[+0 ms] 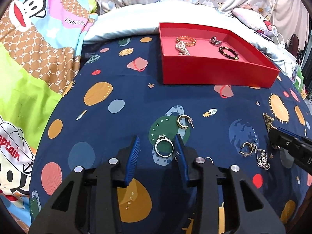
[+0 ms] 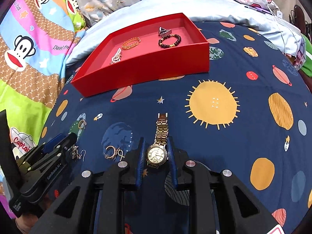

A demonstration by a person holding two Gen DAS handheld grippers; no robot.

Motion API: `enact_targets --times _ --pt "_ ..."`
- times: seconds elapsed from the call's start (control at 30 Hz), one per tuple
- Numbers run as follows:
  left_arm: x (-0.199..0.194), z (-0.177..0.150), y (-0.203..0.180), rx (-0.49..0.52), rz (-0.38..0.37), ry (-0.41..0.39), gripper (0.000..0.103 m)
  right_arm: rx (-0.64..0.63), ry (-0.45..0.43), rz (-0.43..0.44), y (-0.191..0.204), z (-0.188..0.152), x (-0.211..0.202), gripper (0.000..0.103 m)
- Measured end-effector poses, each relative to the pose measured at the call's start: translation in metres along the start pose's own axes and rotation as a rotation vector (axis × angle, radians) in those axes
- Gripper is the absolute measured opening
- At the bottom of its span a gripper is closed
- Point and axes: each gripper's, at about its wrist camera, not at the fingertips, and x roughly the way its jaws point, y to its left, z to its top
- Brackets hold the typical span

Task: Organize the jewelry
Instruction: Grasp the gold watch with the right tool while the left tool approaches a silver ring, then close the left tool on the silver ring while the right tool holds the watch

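The right hand-held gripper (image 2: 156, 157) has its two blue fingers (image 2: 140, 156) closed on the round face of a gold and silver watch (image 2: 157, 154). The watch band (image 2: 161, 129) lies stretched out on the dark blue bed sheet (image 2: 243, 136) with planets on it. Farther back sits a red box (image 2: 148, 66) with a gold bracelet (image 2: 131, 42), a dark bead bracelet (image 2: 169, 40) and white beads (image 2: 116, 56) inside. The left hand-held gripper (image 2: 66, 138) is low on the left, near some earrings (image 2: 114, 152).

A navy planet-print sheet (image 1: 117, 74) (cartoon monkey blanket (image 1: 39, 48) beside it) covers the bed.
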Motion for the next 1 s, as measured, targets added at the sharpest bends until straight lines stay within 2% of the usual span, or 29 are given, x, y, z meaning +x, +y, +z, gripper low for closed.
enact_targets --times 0.17,0.4,0.8,1.0 --pt "-0.001 -0.001 -0.002 0.008 0.005 -0.005 0.034 0.002 -0.001 0.002 -0.001 0.000 0.000 0.021" --pt "-0.006 -0.005 -0.007 0.021 -0.010 -0.005 0.019 0.000 -0.006 0.004 0.001 -0.001 -0.004 0.021" --pt "-0.016 -0.010 0.003 -0.056 -0.094 0.040 0.019 -0.021 -0.023 0.012 0.006 -0.006 -0.021 0.021" --pt "-0.029 -0.007 0.003 -0.063 -0.113 0.029 0.019 -0.025 -0.046 0.021 0.006 -0.004 -0.033 0.021"
